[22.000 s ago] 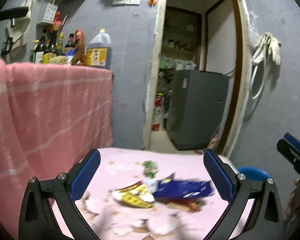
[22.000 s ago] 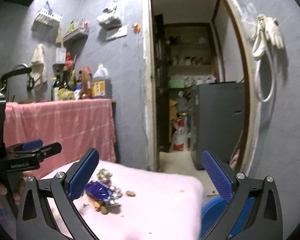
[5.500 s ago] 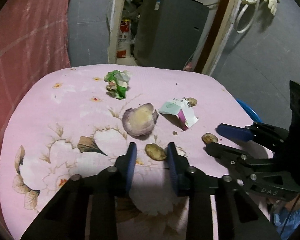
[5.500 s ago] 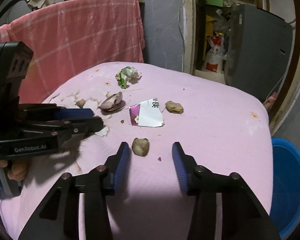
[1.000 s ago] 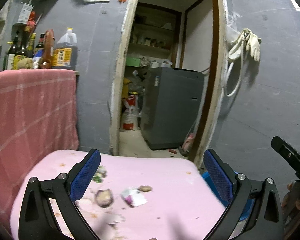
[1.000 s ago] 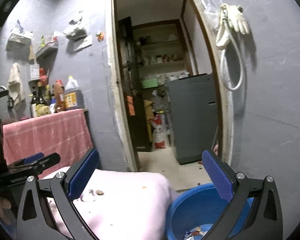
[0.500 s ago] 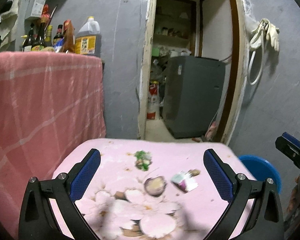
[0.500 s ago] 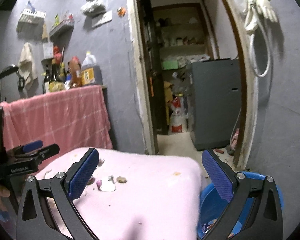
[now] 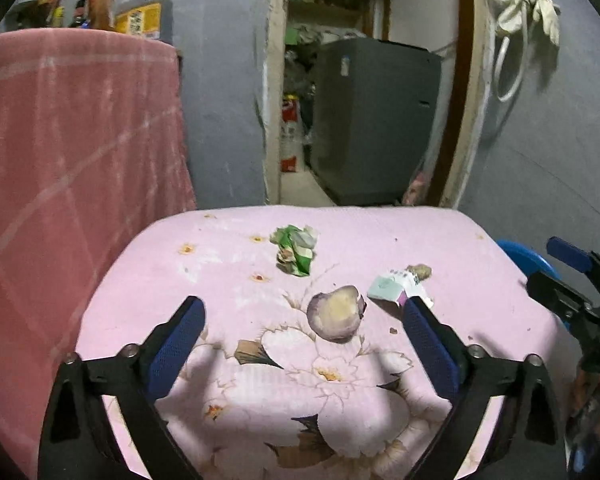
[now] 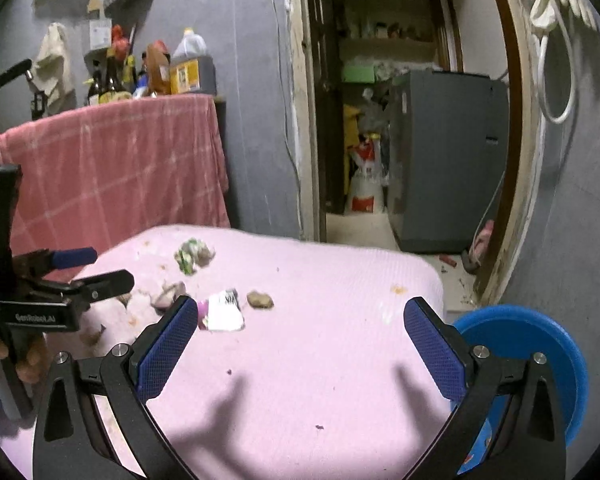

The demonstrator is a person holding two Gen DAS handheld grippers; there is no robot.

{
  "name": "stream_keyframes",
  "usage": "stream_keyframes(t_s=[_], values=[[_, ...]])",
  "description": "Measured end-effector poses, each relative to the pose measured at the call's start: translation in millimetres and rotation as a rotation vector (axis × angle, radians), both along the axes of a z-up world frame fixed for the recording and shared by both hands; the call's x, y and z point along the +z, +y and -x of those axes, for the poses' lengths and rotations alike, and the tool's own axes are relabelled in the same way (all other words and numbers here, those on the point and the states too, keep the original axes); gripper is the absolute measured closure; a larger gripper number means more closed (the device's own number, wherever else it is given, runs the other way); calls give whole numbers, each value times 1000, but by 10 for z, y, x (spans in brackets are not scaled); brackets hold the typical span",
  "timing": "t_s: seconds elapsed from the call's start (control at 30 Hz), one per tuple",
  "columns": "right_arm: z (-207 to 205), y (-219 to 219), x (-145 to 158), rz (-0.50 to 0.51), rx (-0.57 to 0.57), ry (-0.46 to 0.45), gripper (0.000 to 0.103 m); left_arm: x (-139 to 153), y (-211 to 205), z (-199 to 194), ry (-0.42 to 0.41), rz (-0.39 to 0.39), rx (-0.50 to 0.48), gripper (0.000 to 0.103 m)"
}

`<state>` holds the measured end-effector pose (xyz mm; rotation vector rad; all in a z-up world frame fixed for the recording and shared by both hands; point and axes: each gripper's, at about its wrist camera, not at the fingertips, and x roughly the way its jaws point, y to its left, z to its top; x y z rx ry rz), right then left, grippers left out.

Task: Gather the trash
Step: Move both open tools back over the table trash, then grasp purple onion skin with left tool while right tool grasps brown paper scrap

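i'm holding my left gripper [image 9: 302, 326] wide apart, jaws just closing a little, empty above the onion peel [image 9: 334, 312] lying on the pink tablecloth [image 9: 160, 272]; my right gripper [image 10: 300, 332] is gaping empty beside the blue bin [image 10: 540, 344].

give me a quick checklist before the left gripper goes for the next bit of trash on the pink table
1. Left gripper empty: ok, nothing between the pads, jaws have just been closing slightly.
2. Right gripper empty: ok, jaws wide.
3. Target in line: ok, onion peel lies ahead between the left fingers.
4. Other trash accounted for: ok, green wrapper, torn carton, brown scrap.
5. Blue basin reachable beside the table: ok.
6. Grippers apart: ok.
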<state>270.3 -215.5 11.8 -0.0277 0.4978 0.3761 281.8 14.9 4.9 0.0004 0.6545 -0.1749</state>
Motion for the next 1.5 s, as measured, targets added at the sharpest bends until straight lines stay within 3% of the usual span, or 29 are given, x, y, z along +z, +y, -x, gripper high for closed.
stream_keyframes(t_s=[0.27,0.4,0.6,0.77,1.0,1.27,1.37,1.5], values=[[-162,162,-102,29,53,100,8,-173,23,-222,116,110,-94,48],[-320,292,-146,94,83,164,17,-229,0,-337,180,96,-110,60],[-514,426,-253,218,118,238,24,-252,-50,-423,214,85,-138,61],[-706,413,-272,204,141,303,30,-280,-64,-496,244,94,-155,61],[-825,678,-355,365,211,303,56,-288,-32,-518,260,121,-158,70],[-908,725,-363,320,284,331,69,-275,12,-553,266,157,-154,72],[-955,743,-377,299,308,349,82,-271,13,-561,266,169,-152,72],[-904,710,-358,279,307,350,84,-258,64,-556,255,204,-151,74]])
